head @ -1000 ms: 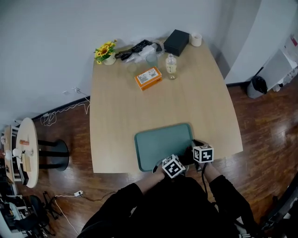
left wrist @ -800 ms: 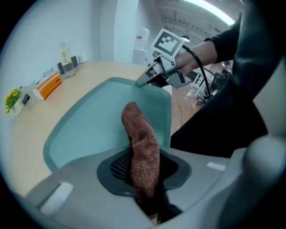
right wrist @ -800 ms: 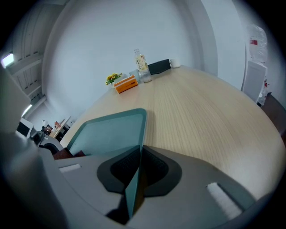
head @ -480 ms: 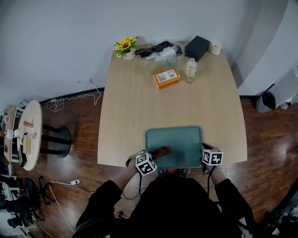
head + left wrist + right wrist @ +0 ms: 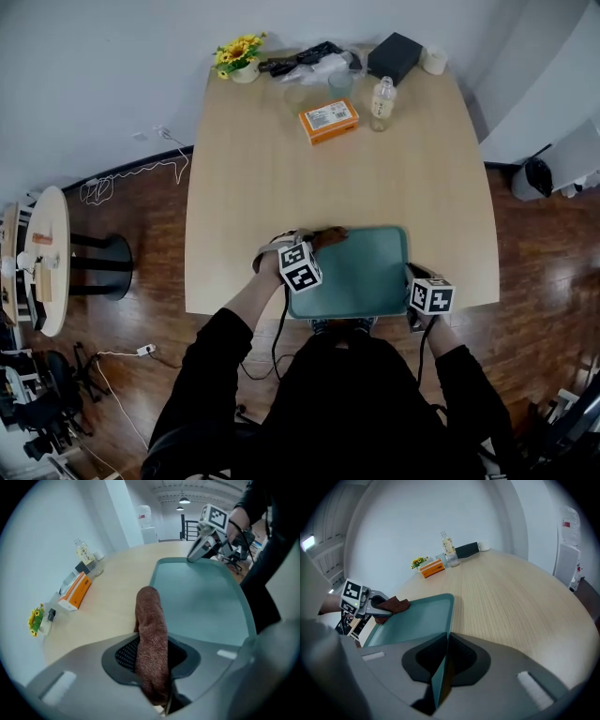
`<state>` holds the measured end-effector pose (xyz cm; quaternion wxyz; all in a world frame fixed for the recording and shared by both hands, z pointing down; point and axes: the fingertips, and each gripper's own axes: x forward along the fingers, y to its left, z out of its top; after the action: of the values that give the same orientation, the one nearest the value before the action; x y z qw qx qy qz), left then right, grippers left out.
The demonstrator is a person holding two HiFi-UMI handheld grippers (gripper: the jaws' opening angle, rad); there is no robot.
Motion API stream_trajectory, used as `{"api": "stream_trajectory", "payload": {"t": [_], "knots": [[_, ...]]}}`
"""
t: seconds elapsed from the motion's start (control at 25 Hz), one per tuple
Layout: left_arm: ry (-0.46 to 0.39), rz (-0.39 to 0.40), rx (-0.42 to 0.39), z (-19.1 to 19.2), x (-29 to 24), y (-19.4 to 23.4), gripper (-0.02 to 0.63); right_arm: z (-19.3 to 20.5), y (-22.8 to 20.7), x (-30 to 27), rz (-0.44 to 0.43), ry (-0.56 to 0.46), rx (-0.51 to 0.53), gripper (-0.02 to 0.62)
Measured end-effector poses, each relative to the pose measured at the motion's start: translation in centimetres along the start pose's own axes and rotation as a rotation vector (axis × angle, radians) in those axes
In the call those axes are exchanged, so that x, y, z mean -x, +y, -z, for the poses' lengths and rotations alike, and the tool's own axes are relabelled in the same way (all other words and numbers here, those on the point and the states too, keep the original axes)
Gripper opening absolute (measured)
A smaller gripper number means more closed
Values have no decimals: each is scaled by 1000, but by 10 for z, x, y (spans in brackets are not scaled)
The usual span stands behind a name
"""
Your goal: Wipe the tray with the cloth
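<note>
The left gripper (image 5: pixel 317 244) sits at the far left corner of the tray (image 5: pixel 370 272). Its jaws are drawn almost fully together and pinch a brown cloth (image 5: pixel 330 236). In the left gripper view the cloth (image 5: pixel 151 625) rises between the pads as a folded strip. Its free end reaches the rim of the tray at that corner. Whether it presses on the tray's floor I cannot tell.

The teal tray lies flat on the bench (image 5: pixel 244 187), with its near rim at the bench's near edge, just in front of the person.

The right gripper (image 5: pixel 413 278) is at the tray's near right corner. Its jaws are closed onto the thin rim, and in the right gripper view the tray's edge (image 5: pixel 440 677) runs straight between the pads.

The remaining things stand well beyond the tray's far rim. A pot of yellow flowers (image 5: pixel 239 52) is off to the left. An orange box (image 5: pixel 329 120) lies nearest the tray. Right of the box are a clear bottle (image 5: pixel 380 101) and a black box (image 5: pixel 394 56).
</note>
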<state>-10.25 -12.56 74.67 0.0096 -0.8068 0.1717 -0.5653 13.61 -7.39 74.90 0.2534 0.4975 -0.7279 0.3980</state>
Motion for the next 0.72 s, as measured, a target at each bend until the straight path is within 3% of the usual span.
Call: {"api": "stream_trajectory", "payload": {"t": [0.08,0.2,0.28,0.36,0.52,0.72], "knots": [[-42,105,-48,-6,10,-46,77,1,-1,0,9,0,2,20],[-85,333,-177,-7,30,-157,77,4,-2,-1,18,0,2,20],[-101,360,-240,-6,39,-202,58,6,-2,-2,14,2,1,20],[-113,350,-242,-9,40,-213,71,6,-2,-1,11,4,-2,17],[-104,311,-215,-11,27,-176,72,7,0,3,13,5,-14,15],[-16,39,-94,-23,3,-28,74,0,3,2,15,-1,-10,14]]}}
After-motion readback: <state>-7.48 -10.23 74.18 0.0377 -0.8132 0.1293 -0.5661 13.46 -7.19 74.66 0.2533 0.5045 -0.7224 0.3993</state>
